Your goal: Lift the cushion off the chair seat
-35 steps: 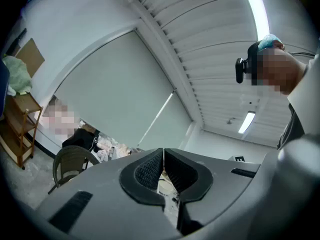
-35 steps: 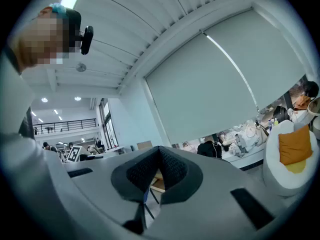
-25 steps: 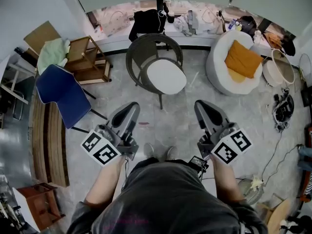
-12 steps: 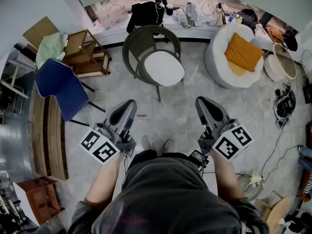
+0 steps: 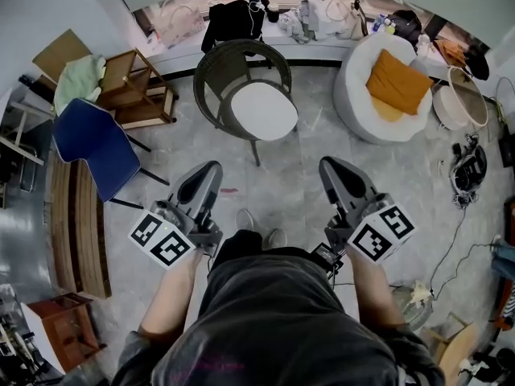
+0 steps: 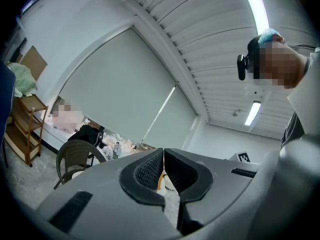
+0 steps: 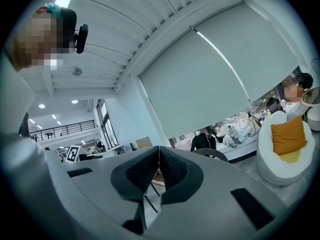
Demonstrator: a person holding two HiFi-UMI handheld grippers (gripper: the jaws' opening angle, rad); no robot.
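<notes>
Okay, the white cushion (image 5: 264,111) lies flat on the seat of the wicker chair (image 5: 219,64), at 12 o'clock from us in the head view, untouched. We hold the left gripper (image 5: 208,172) and the right gripper (image 5: 331,167) side by side over the grey floor (image 5: 282,187). Both are well apart from the chair, the left one off its 7 o'clock, the right one off its 5 o'clock.

Left gripper view: fingers (image 6: 145,173) pressed together, nothing pinched, chair back showing at 9 o'clock. Right gripper view: fingers (image 7: 174,173) pressed together too, empty.

At 10 o'clock from us we see a blue chair (image 5: 90,145), and behind it a wooden shelf (image 5: 138,93) with a green cloth (image 5: 80,77). At 2 o'clock sits a white armchair (image 5: 354,87) with an orange pillow (image 5: 400,81) on it.
</notes>
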